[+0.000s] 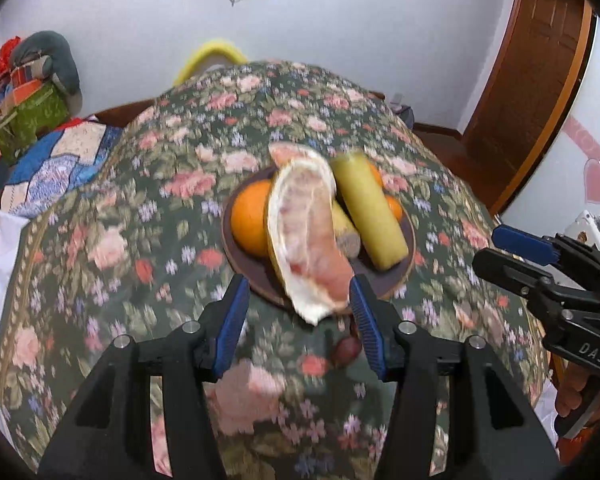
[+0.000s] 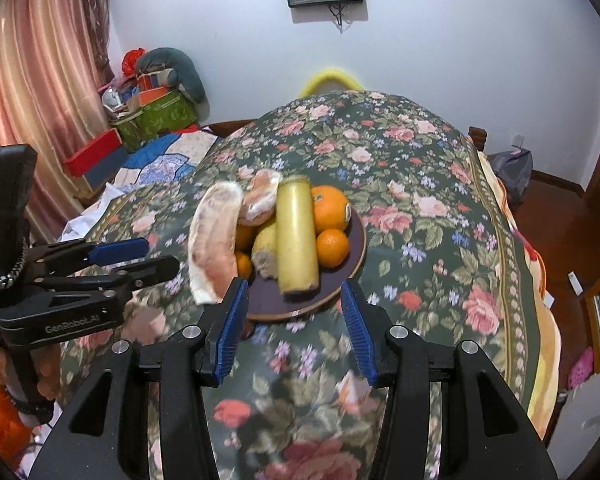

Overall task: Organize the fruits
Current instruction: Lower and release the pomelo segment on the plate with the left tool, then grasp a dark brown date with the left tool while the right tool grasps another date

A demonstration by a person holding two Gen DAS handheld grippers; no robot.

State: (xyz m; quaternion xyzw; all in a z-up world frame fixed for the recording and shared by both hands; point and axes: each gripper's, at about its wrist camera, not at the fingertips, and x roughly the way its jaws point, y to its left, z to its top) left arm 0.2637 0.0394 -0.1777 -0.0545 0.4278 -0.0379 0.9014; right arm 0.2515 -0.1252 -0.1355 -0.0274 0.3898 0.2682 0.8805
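A dark brown plate [image 1: 380,278] [image 2: 268,294] on the flowered cloth holds oranges [image 1: 250,216] [image 2: 330,208], a long yellow-green fruit [image 1: 366,208] [image 2: 296,236] and a pomelo wedge at the back [image 2: 260,198]. A second, larger pomelo wedge [image 1: 308,232] [image 2: 214,236] leans on the plate's near-left rim, blurred. My left gripper [image 1: 298,282] [image 2: 160,255] is open; the wedge's lower end lies just past its tips, close to the right finger. My right gripper [image 2: 294,284] [image 1: 487,248] is open and empty, just short of the plate's front rim.
A small reddish fruit [image 1: 348,350] lies on the cloth in front of the plate. The flowered cloth [image 2: 412,208] covers a raised, rounded surface. Boxes and cushions [image 2: 156,100] are stacked at the far left by a curtain, and a wooden door [image 1: 532,80] stands right.
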